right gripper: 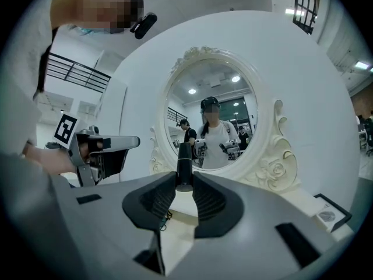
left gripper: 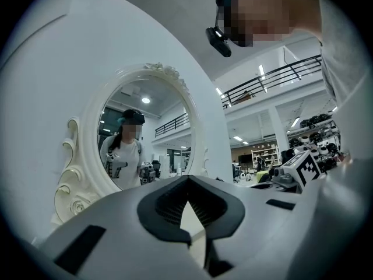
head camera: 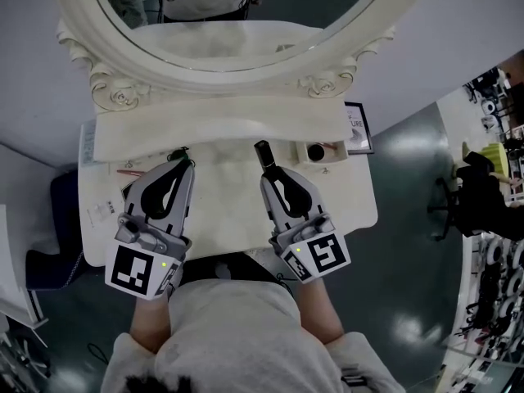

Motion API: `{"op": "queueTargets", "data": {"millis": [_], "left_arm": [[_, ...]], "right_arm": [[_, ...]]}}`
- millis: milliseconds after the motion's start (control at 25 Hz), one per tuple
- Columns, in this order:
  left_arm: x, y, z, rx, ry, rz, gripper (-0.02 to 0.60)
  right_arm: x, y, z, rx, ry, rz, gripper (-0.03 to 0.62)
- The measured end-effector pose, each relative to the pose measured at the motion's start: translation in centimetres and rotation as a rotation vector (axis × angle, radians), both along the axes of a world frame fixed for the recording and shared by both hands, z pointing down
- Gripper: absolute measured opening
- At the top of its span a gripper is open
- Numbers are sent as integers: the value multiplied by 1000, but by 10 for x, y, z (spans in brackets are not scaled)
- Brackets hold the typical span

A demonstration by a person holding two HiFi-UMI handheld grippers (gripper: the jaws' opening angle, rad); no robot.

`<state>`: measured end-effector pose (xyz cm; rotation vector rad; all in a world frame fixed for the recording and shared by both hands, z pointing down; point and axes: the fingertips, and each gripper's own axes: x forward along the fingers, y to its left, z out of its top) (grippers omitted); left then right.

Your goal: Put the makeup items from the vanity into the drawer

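Your right gripper (head camera: 268, 170) is clenched on one dark tube (head camera: 263, 152). The tube stands upright between the jaw tips, above the middle of the vanity top (head camera: 229, 219). Your left gripper (head camera: 182, 160) is level with it on the left. Its jaws are pressed together at the tips, and its own view shows nothing between them. Both grippers point toward the one oval mirror (head camera: 237, 23) along the rear edge. On the top, one small dark round pot (head camera: 315, 151) sits right of the tube, near the rear edge. One framed picture (head camera: 358, 128) leans at the rear right corner. One thin reddish stick (head camera: 127, 172) lies near the left edge, among some pale papers too faint to count.
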<state>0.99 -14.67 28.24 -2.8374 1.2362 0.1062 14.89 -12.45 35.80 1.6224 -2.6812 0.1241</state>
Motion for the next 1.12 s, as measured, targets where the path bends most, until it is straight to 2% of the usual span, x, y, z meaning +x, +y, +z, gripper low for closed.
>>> {"op": "queueTargets", "data": {"millis": [640,1120], "left_arm": [[72,3,-6,32,-10,-37,15],[103,-6,-3,30,-28,-50,15]], "right_arm": [[89,-7,6,0,31,-24,94],[143,-25,38,-71,102,-36,94]]}}
